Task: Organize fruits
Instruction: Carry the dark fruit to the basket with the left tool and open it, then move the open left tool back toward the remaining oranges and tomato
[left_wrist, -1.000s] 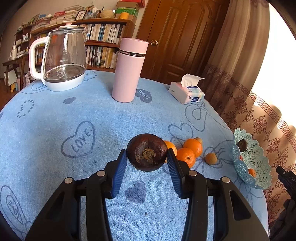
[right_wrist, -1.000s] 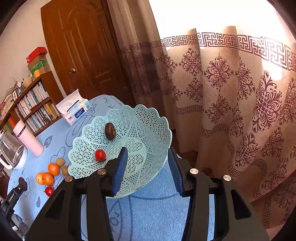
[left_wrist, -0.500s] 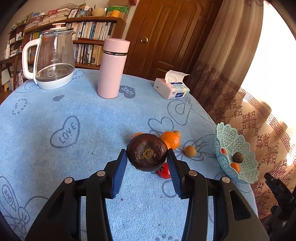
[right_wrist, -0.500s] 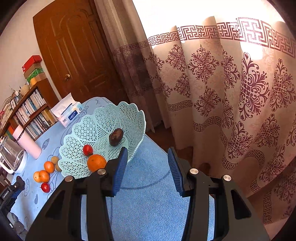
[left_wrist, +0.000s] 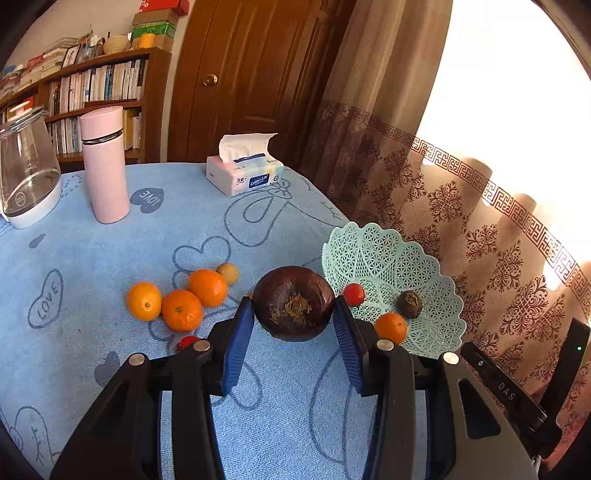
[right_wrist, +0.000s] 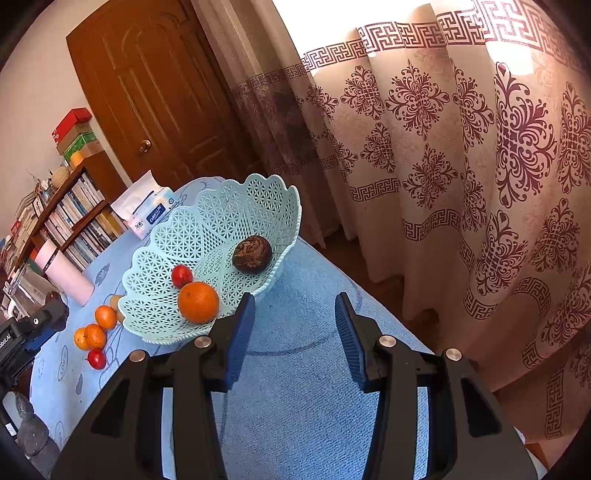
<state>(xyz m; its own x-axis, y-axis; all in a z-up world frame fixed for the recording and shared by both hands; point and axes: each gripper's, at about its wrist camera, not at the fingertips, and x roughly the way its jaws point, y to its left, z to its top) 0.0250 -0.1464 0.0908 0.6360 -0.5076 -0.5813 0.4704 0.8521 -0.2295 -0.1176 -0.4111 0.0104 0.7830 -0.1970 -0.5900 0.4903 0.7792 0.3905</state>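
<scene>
Blue tablecloth (left_wrist: 110, 258) is carrying five loose fruits; we are pinching a dark round mangosteen (left_wrist: 293, 302) in the left gripper (left_wrist: 293, 321), right gripper (right_wrist: 295, 328) spread empty, mint lattice basket (right_wrist: 221, 218) holding three.

Dark round fruit (left_wrist: 293, 303) (mangosteen, perhaps), beside mint lattice basket (left_wrist: 388, 254)

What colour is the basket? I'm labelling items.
Pale mint green basket, lattice-patterned; clearest in the right wrist view.

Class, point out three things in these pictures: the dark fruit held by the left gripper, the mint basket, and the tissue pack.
dark fruit (left_wrist: 293, 303), left wrist view, centre of its flat face.
mint basket (right_wrist: 225, 221), right wrist view, bare inner wall.
tissue pack (left_wrist: 245, 177), left wrist view, printed front side.
</scene>
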